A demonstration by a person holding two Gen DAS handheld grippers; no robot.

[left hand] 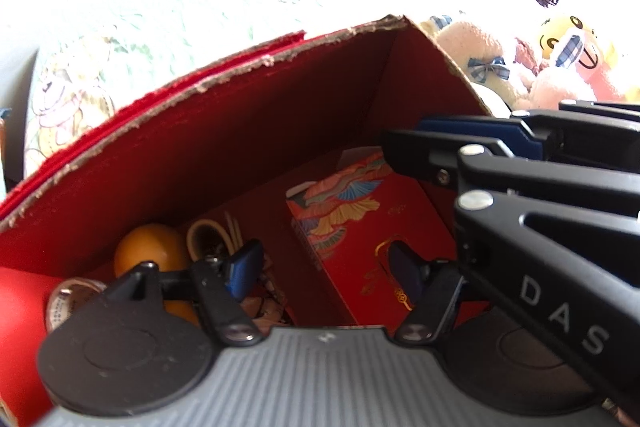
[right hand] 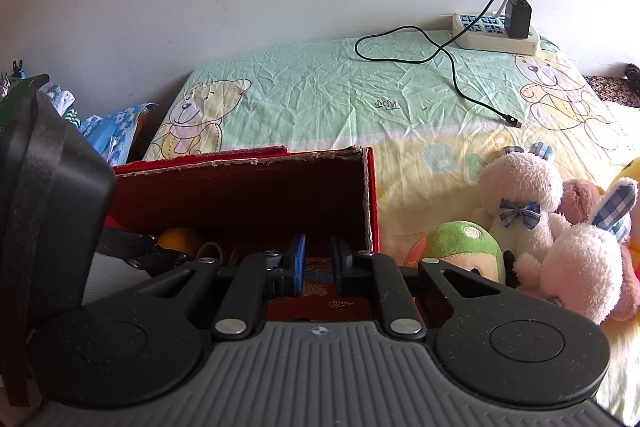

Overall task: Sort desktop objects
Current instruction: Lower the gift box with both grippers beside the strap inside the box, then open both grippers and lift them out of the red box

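Plush toys (right hand: 552,227) at three o'clock beside red box (right hand: 370,195); charger cable (right hand: 452,67) beyond. Left gripper (left hand: 324,267) wide open, empty, above patterned carton (left hand: 360,227); right gripper (right hand: 318,263) narrowly open, empty.

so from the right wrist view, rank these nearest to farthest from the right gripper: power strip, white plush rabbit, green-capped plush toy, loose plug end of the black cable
1. green-capped plush toy, just right of the right gripper
2. white plush rabbit, farther right, behind it
3. loose plug end of the black cable, mid-bed on the sheet
4. power strip, far back by the wall
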